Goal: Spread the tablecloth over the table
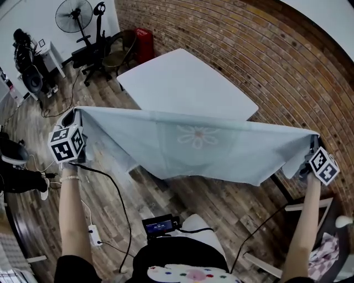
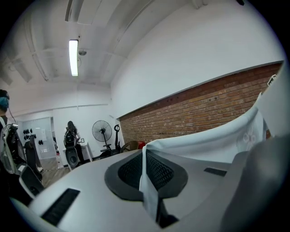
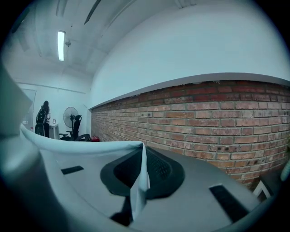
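Observation:
A pale blue tablecloth [image 1: 199, 145] with a faint flower print hangs stretched in the air between both grippers, in front of the white table [image 1: 188, 83]. My left gripper [image 1: 76, 113] is shut on the cloth's left corner. In the left gripper view the fabric [image 2: 147, 181] is pinched between the jaws. My right gripper [image 1: 314, 138] is shut on the right corner, and the right gripper view shows that cloth edge [image 3: 138, 181] clamped the same way. The cloth's lower edge sags over the table's near edge and hides it.
A brick wall [image 1: 265, 61] runs along the table's far and right sides. A fan [image 1: 74, 15], office chairs [image 1: 94, 52] and a red box [image 1: 144, 43] stand at the back left. Cables [image 1: 110, 188] trail over the wooden floor. A white chair [image 1: 326, 221] stands at the right.

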Demonstrator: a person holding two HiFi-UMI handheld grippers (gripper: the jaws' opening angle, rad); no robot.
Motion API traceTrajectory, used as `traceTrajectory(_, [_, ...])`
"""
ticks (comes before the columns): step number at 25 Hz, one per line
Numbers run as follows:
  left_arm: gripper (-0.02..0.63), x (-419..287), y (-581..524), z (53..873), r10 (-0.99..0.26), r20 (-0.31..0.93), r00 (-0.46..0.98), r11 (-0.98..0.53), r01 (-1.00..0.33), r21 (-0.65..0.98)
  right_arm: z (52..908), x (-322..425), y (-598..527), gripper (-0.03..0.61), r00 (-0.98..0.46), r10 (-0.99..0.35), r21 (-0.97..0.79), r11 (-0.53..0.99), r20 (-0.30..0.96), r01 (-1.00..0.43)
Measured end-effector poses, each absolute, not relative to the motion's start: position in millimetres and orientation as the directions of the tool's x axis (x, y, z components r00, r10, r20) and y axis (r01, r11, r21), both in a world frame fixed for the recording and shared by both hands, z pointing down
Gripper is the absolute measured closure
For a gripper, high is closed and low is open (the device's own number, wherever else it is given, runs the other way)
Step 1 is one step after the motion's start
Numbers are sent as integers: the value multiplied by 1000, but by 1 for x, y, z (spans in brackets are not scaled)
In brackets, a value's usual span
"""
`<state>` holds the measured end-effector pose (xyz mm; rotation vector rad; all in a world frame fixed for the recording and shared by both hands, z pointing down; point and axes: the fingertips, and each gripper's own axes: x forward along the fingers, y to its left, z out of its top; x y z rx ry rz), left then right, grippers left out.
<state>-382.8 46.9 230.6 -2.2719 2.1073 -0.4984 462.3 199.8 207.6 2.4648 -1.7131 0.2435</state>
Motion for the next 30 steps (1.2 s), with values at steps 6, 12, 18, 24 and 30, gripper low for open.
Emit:
traceTrajectory(6, [600,-382,24,213,-980,186,76,-109,-978,-177,191,464,182,543,335,-927,-12,-341,167,-940])
traceTrajectory(12, [600,-372,-7,195,-983,137,118,-135,-984,-120,193,467,148,543,293,-946,-51,-303,140,-952])
traceTrajectory(18, [600,-357,-48,198,-981,158,114,-136,-981,-138,205,472,103,543,257,-955,-87,-272,150,-958])
traceTrajectory(24, [600,-347,-102,198,-981,177,79,-108,-981,-161,220,493,43,543,255,-950,-95,-275,182,-957])
traceTrajectory(30, [600,-344,-153,207,-979,202,31,-68,-981,-179,237,499,-10,543,226,-950,-106,-253,217,-962])
